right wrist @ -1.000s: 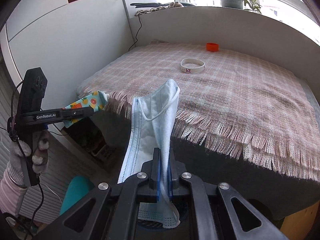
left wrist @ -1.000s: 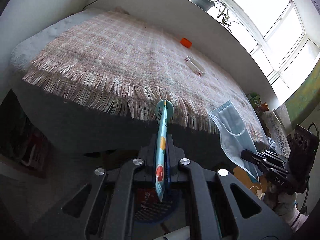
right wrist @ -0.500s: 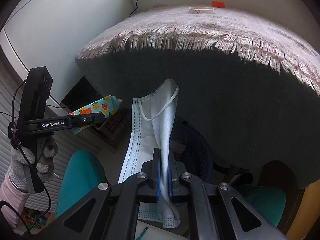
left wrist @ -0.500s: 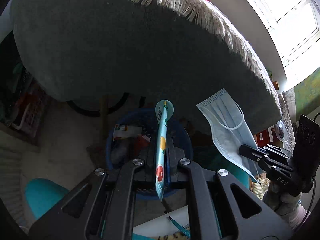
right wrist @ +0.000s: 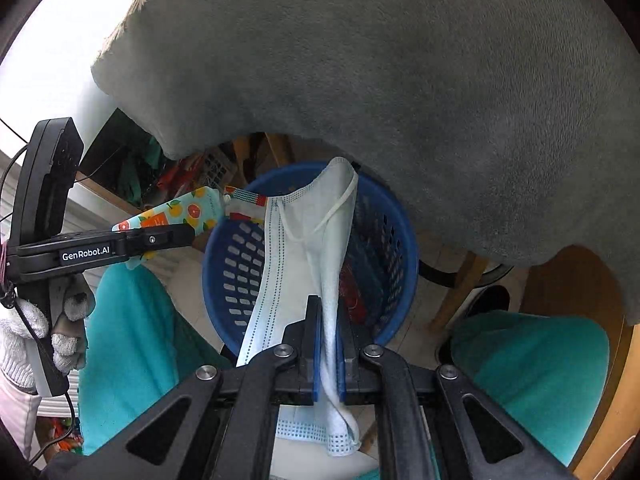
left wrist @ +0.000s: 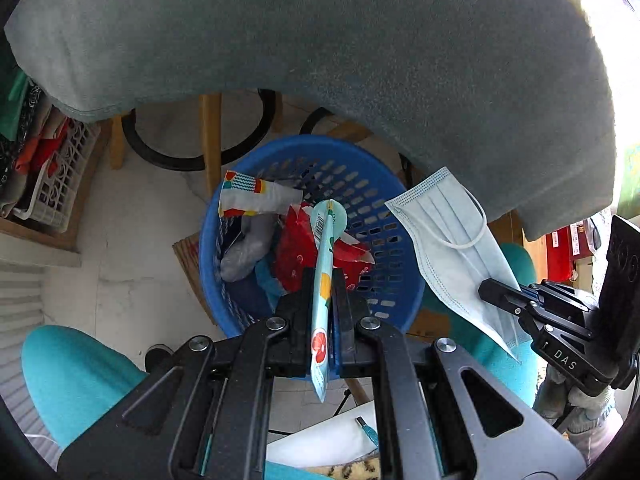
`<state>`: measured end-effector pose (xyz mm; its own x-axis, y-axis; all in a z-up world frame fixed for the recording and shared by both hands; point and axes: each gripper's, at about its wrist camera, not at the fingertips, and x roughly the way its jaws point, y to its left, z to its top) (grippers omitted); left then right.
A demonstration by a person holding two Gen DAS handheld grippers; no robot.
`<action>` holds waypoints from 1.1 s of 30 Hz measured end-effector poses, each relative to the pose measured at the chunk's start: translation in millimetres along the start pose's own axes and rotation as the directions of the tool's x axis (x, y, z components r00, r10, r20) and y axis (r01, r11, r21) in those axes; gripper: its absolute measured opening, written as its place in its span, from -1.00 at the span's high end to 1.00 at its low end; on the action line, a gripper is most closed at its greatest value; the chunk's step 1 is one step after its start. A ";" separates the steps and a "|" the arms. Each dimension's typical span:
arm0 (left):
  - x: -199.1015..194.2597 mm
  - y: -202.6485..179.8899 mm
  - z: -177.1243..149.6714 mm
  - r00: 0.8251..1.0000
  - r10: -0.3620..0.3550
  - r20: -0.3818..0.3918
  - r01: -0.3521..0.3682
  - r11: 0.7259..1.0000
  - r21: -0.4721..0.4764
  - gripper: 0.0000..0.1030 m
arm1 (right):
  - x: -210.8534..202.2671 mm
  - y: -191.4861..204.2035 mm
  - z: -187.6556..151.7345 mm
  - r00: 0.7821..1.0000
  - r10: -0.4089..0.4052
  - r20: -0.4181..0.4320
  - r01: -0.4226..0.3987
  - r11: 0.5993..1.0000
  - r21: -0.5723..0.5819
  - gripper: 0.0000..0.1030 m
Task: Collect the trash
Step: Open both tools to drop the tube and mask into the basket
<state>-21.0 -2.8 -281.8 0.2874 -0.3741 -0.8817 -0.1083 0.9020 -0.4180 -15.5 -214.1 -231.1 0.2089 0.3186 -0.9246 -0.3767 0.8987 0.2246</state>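
Left wrist | blue basket [left wrist: 396,216] on pale floor [left wrist: 120,280] | grey cloth [left wrist: 320,40] overhead

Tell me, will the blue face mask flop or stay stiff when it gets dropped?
Probably floppy: the face mask twists and droops between the right gripper's jaws. It looks thin and light, so it may flutter into the blue basket rather than drop straight.

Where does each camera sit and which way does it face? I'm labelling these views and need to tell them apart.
Left wrist: sits on the left gripper, looks down its fingers, shut on the fruit-print wrapper, into the blue basket; the right gripper shows at right.
Right wrist: sits on the right gripper, looks down past the face mask into the basket; the gloved left hand shows at left.
Shared: basket, mask, wrapper, grey cloth.
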 end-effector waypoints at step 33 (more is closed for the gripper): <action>-4.7 -29.8 -1.0 0.990 0.129 0.058 -0.134 0.986 0.097 0.07 | -7.3 -11.2 8.0 0.998 -0.025 0.053 0.023 0.999 0.035 -0.54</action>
<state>-20.0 -28.1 -265.4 0.3257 -0.2419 -0.9140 -0.0529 0.9605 -0.2731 -5.6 -224.1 -224.4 0.2659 0.3116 -0.9123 -0.3404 0.9157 0.2136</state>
